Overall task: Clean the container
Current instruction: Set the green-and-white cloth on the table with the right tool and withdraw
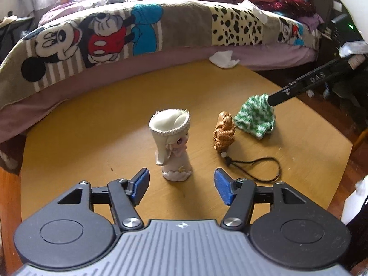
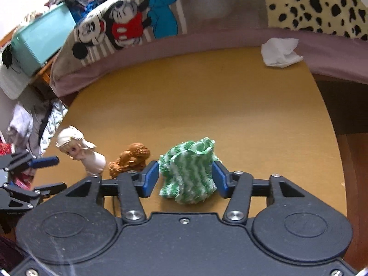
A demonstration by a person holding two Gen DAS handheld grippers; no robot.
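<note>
Your left gripper (image 1: 181, 186) hangs released, blue pads spread wide just short of the doll-shaped container (image 1: 171, 145), which stands upright mid-table with its hollow, braid-rimmed top open, glossy and pale. Your right gripper (image 2: 185, 178) brackets the fuzzy green-and-white cloth (image 2: 189, 172) bunched on the table, though you can't tell whether the pads press it. Bare yellow-brown table (image 2: 207, 105) stretches ahead to the bed's edge and the crumpled tissue (image 2: 280, 53), while the carved brown charm (image 1: 224, 131) crowds between cloth and container.
</note>
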